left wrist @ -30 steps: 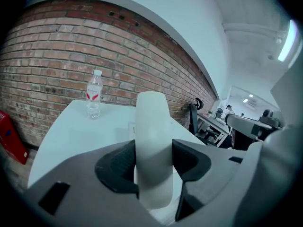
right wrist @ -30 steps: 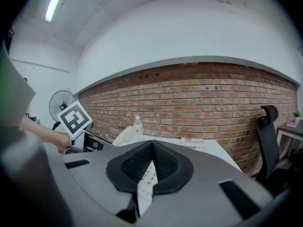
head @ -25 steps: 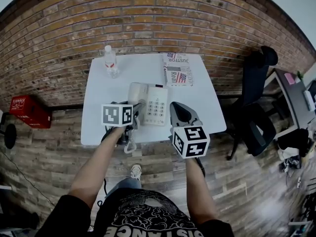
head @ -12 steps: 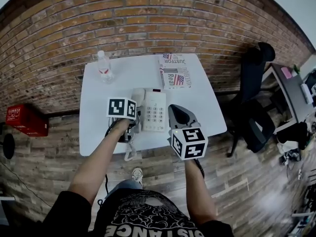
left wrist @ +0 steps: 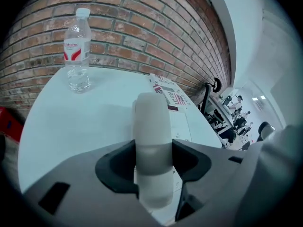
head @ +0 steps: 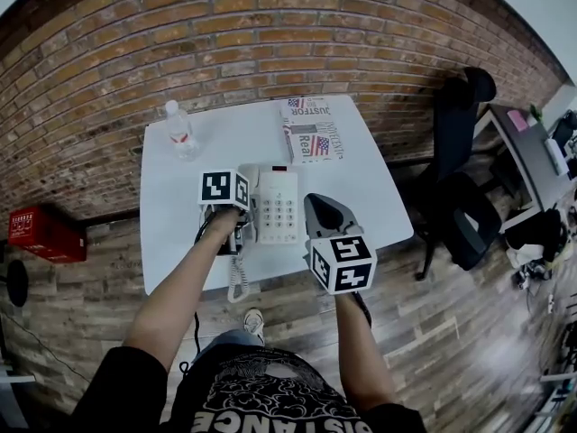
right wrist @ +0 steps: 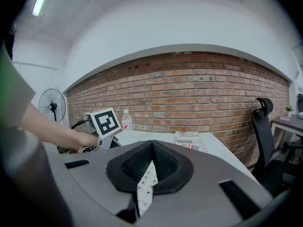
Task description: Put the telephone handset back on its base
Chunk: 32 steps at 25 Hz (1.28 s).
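Note:
A white telephone base (head: 279,207) with a keypad sits on the white table (head: 176,201). My left gripper (head: 242,207) is shut on the white handset (left wrist: 151,141), which lies along the base's left side. In the head view the marker cube hides most of the handset (head: 250,175), and I cannot tell whether it rests in the cradle. In the left gripper view the base (left wrist: 187,126) shows just right of the handset. The coiled cord (head: 238,280) hangs over the table's near edge. My right gripper (head: 325,213) is shut and empty, right of the base near the front edge; in its own view the right gripper (right wrist: 151,150) shows the keypad below it.
A water bottle (head: 178,130) stands at the table's back left, also seen as the bottle (left wrist: 77,51). A magazine (head: 309,139) lies at the back right. A brick wall is behind the table. A black office chair (head: 460,170) and a desk stand to the right, a red crate (head: 45,233) on the floor to the left.
My left gripper has moved away from me with the handset, farther along the base's left side. The right gripper has stayed where it was.

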{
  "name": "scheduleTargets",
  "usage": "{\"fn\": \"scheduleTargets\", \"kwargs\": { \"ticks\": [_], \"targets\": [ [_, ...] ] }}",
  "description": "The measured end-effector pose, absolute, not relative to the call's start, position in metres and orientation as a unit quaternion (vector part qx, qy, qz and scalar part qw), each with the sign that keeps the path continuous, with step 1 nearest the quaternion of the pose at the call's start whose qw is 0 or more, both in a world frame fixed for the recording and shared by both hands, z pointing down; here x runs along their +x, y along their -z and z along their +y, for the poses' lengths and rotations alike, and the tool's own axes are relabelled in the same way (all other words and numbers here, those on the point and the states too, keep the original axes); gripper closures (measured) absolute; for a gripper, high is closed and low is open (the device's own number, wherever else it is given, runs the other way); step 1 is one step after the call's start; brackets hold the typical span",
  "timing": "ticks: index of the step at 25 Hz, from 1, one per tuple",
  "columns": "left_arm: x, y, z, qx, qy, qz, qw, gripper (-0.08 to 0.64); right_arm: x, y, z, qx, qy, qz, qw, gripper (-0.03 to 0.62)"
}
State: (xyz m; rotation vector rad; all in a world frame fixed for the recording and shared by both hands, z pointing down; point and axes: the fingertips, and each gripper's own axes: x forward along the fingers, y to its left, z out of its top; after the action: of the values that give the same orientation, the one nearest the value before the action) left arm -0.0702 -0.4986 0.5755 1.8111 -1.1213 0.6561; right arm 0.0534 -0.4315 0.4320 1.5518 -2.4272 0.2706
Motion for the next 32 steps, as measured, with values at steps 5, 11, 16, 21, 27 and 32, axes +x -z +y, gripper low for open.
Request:
{"fn": "scheduleTargets", "kwargs": {
  "ticks": [5,11,16,21,27,32],
  "targets": [
    [-0.069,-0.584,-0.502,0.714,-0.276,-0.456,0.453,0.342,0.061,-0.435,-0.431,0.54,-0.097,-0.827,0.124,0.592],
    [-0.069,-0.588,-0.503,0.701,-0.285,-0.461,0.463,0.341,0.066,-0.433,-0.432,0.544,-0.094,-0.825,0.124,0.592],
    [-0.068,-0.587,-0.503,0.701,-0.293,-0.46,0.459,0.341,0.064,-0.435,-0.432,0.54,-0.095,-0.826,0.126,0.592],
    [-0.067,-0.586,-0.501,0.713,-0.286,-0.443,0.461,0.333,0.062,-0.436,-0.431,0.538,-0.096,-0.827,0.129,0.592],
    [-0.065,-0.585,-0.501,0.726,-0.28,-0.433,0.456,0.322,0.062,-0.438,-0.429,0.538,-0.097,-0.827,0.131,0.592],
    [-0.063,-0.583,-0.5,0.733,-0.27,-0.419,0.462,0.321,0.066,-0.438,-0.426,0.541,-0.1,-0.825,0.131,0.592]
  ]
}}
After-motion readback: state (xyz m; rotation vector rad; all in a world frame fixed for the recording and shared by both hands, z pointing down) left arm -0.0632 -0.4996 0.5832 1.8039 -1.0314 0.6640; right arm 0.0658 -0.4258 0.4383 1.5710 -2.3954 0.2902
